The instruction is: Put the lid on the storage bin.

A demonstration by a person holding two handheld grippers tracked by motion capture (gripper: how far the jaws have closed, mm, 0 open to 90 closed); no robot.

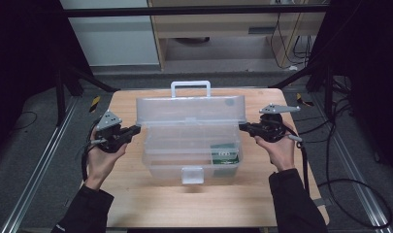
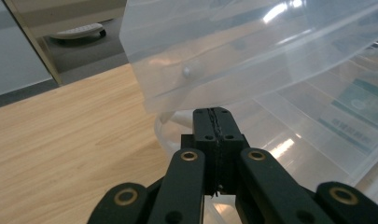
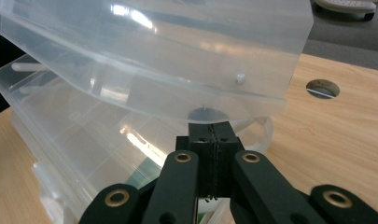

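Clear plastic, thin-walled: the toolbox (image 1: 191, 145) sat mid-table (image 1: 136, 194) with its lid (image 1: 190, 109) swung up and back, white handle (image 1: 190, 87) on the far edge. Long axis ran across the table, left to right; the open mouth faced up, the front latch (image 1: 192, 174) toward me. A green carton (image 1: 224, 154) lay inside at the box's right end. From the high view, my left gripper (image 1: 135, 130) was at the box's left end and my right gripper (image 1: 243, 127) at its right end, both tips aimed inward at about hinge height.

Left gripper view: my jaws were pressed together with nothing between them, the left gripper (image 2: 212, 122) tip just under the lid's corner (image 2: 151, 100). Whether it touched the plastic I could not tell. A small hinge stud (image 2: 186, 72) showed on the lid's end wall.

Right gripper view: same story, the right gripper (image 3: 210, 135) with jaws fully together and empty, tip just below the lid's lower edge (image 3: 233, 105), beside a round hole (image 3: 323, 88) in the tabletop.

Handling judgement: light, nearly empty, so it should slide easily on the wood. Walls were glossy and slippery, and flexed rather than stiff; the lid would wobble if pushed at one end alone. Best contact looked like both lid ends together, near the corners, pushing evenly, or the handle for lifting.
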